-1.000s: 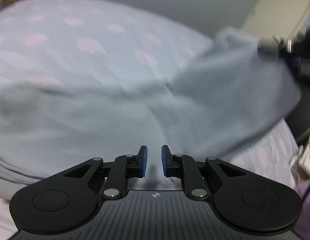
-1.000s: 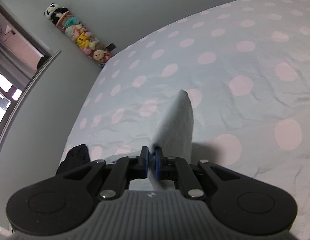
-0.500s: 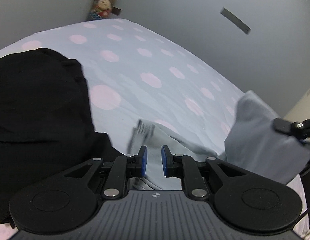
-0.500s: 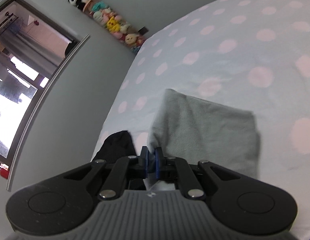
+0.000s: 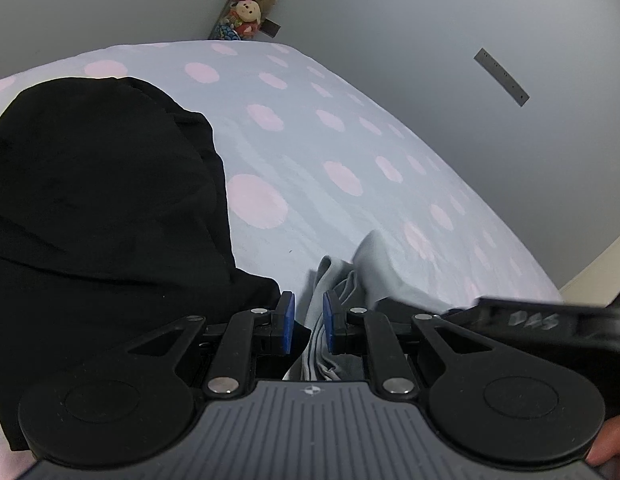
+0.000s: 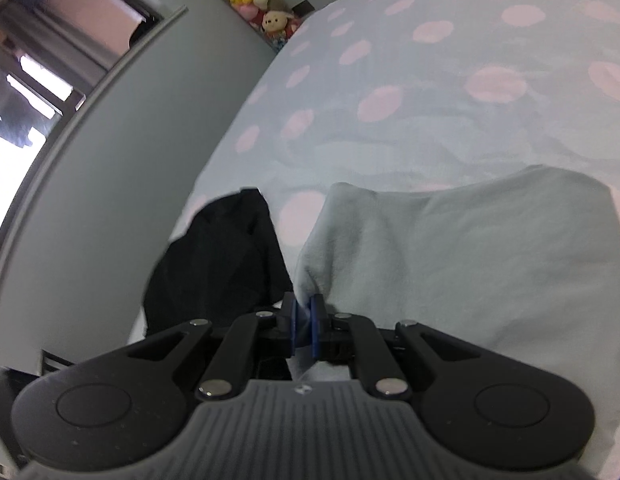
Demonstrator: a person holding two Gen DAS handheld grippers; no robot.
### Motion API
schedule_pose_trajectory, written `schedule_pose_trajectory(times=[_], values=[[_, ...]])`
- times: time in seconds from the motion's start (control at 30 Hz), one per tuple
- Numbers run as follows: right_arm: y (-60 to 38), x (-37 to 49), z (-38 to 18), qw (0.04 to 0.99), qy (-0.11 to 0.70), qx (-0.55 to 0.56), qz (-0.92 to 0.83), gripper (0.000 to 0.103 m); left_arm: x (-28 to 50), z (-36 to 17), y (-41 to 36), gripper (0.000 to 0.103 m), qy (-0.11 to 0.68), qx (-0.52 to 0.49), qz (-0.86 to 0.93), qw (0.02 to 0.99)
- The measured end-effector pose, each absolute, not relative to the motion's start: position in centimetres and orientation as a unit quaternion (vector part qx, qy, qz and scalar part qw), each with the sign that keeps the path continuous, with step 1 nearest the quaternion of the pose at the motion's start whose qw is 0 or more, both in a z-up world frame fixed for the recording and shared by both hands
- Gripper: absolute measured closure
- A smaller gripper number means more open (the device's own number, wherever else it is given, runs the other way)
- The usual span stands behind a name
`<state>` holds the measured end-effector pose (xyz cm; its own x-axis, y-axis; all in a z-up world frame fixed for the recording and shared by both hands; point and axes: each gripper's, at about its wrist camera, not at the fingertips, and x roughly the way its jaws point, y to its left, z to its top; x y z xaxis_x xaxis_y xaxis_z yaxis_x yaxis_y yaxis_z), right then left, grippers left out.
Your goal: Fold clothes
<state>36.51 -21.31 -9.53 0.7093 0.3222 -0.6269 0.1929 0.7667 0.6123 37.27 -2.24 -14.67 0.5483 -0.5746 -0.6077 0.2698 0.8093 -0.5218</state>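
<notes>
A light grey garment [image 6: 461,248] lies folded on the dotted bed sheet [image 6: 429,120]. My right gripper [image 6: 304,322] is shut on its near left corner. In the left wrist view the garment's layered edge [image 5: 341,280] lies bunched just ahead of my left gripper [image 5: 308,322], which is open with cloth between the blue pads but not pinched. The right gripper's black body [image 5: 549,320] shows at the right of that view.
A black garment [image 5: 102,220] lies heaped on the bed at the left, also in the right wrist view [image 6: 222,264]. Soft toys [image 5: 254,12] stand in the wall corner. A window [image 6: 38,80] is far left. Grey walls border the bed.
The right gripper has carried the grey corner over and down, so the garment now lies folded flat. The left gripper swung toward the black garment and down to the grey edge.
</notes>
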Motion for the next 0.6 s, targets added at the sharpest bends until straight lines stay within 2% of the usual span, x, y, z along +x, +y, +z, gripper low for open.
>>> schedule_pose_trajectory(times=[0.1,0.17,0.2,0.4,0.6], values=[[-21.1,36.3,-9.6,0.865,0.377,0.328,0.041,0.087,37.3,-14.7,-1.9,0.091,0.405,-0.196,-0.243,0.859],[-20.9,36.1,-9.6,0.869,0.375,0.32,0.044,0.07,37.0,-14.3,-1.6,0.091,0.398,-0.201,-0.239,0.863],[-20.8,36.0,-9.6,0.871,0.374,0.316,0.045,0.067,36.9,-14.1,-1.4,0.091,0.395,-0.203,-0.237,0.864],[-23.5,30.8,-8.3,0.904,0.344,0.254,-0.009,0.064,36.2,-12.8,-2.6,0.091,0.379,-0.193,-0.279,0.861],[-26.6,25.2,-9.4,0.916,0.345,0.183,-0.09,0.067,35.0,-12.6,-6.4,0.091,0.392,-0.113,-0.329,0.851]])
